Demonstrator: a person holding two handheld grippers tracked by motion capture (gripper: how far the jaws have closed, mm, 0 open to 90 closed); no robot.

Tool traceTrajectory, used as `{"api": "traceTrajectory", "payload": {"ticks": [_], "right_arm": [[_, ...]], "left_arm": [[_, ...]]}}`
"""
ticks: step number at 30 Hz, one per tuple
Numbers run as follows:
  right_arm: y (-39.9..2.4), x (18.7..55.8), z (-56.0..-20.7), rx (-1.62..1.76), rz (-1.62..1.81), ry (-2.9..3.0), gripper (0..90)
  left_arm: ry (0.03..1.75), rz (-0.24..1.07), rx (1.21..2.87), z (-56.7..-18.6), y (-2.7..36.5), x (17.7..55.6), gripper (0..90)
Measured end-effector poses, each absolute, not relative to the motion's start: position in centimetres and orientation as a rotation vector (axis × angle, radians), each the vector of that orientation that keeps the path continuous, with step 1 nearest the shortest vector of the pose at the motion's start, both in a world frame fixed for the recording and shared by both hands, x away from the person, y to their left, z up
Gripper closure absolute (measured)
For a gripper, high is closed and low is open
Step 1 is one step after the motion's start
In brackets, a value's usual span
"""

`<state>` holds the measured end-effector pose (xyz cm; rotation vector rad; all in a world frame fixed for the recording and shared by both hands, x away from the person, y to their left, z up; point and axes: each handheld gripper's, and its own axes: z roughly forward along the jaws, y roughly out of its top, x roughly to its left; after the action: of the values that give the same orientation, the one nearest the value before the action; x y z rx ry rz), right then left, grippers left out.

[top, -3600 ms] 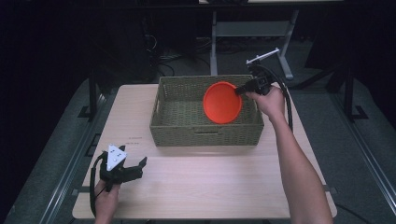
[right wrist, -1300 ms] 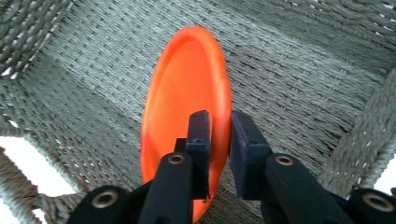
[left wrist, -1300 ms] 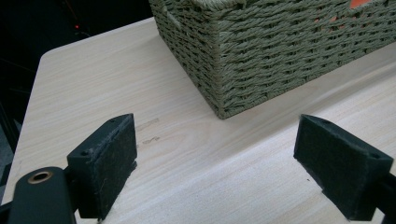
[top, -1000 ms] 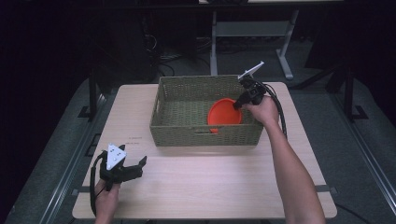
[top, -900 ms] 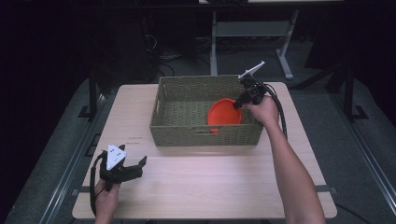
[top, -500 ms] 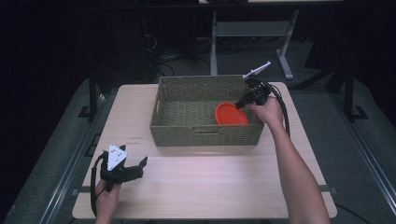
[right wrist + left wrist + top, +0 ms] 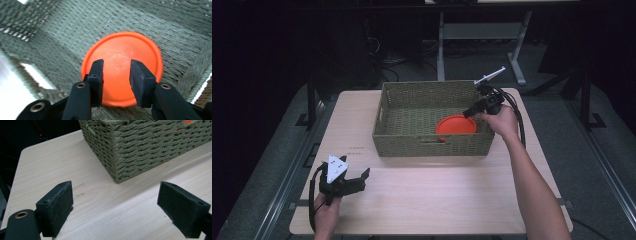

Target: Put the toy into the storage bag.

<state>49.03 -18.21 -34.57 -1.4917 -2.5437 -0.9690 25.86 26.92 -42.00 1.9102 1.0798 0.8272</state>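
Right gripper point(image 7: 114, 82), jaws just opening and apparently clear of the orange plate point(image 7: 122, 56) lying flat in the basket point(image 7: 407, 145); withdrawing carelessly risks snagging the rim.

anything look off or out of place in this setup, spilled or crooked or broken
Nothing stands out. The orange plate lies flat on the floor of the woven basket, near its right end, whole and clean. The right gripper hovers over it; its jaws have just been opening and do not press on the plate. The left gripper rests open on the table.
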Motion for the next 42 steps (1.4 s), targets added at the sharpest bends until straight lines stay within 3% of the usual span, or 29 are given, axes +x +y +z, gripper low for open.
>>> {"api": "traceTrajectory", "payload": {"ticks": [10,18,42], "right_arm": [[-19.0,47.3,-33.1,-1.440,-1.067,-2.526,53.9],[-19.6,46.2,-32.7,-1.418,-1.119,-2.483,40.0],[-21.7,42.4,-32.2,-1.334,-1.221,-2.440,29.9]], "left_arm": [[1.078,0.827,1.912,-42.0,26.9,25.8,12.7],[1.077,0.826,1.913,-42.0,26.8,25.9,12.8],[1.072,0.833,1.913,-42.0,26.7,25.8,12.8]]}}
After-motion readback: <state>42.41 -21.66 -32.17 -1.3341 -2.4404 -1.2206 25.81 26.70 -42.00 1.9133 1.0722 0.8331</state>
